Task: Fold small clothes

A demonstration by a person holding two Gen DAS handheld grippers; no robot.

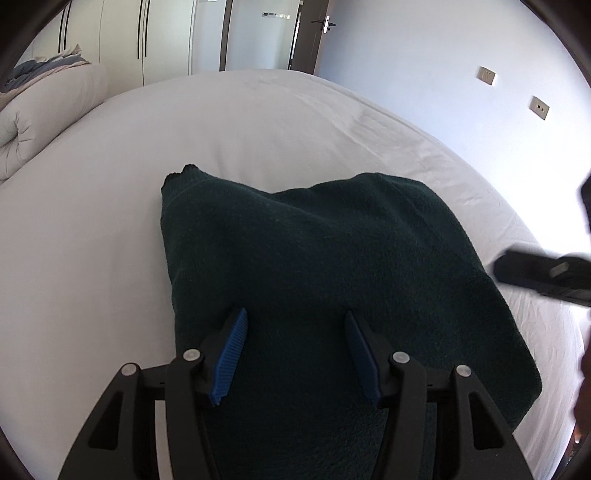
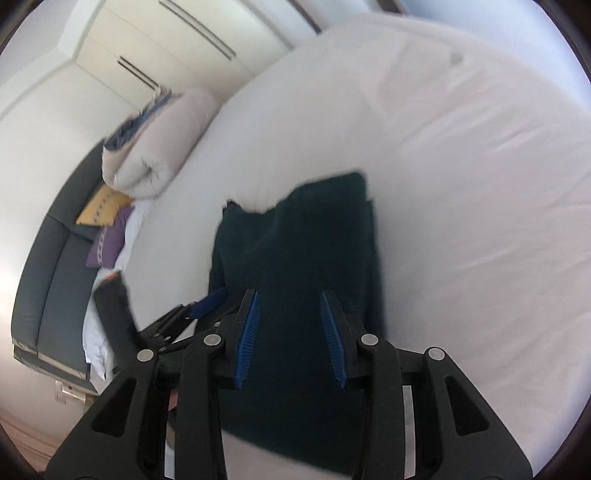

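Observation:
A dark green knitted garment (image 1: 332, 258) lies folded on the white bed sheet (image 1: 258, 129). My left gripper (image 1: 295, 314) hovers over its near left part, open, its blue pads wide apart with only cloth showing beneath them. In the right wrist view the same garment (image 2: 303, 240) stretches away from me in a long folded strip. My right gripper (image 2: 289, 295) is above its near end, open with a narrower gap and nothing pinched. The right gripper's black body (image 1: 535, 275) juts in at the right edge of the left view. The left gripper's fingers (image 2: 207, 301) show beside the garment's left edge.
A rolled white duvet (image 2: 159, 147) lies at the head of the bed with a yellow cushion (image 2: 105, 206) and a purple cushion (image 2: 109, 242) beside it. White wardrobe doors (image 1: 147, 37) and a dark door (image 1: 314, 33) stand beyond. Bare sheet (image 2: 461, 184) extends right of the garment.

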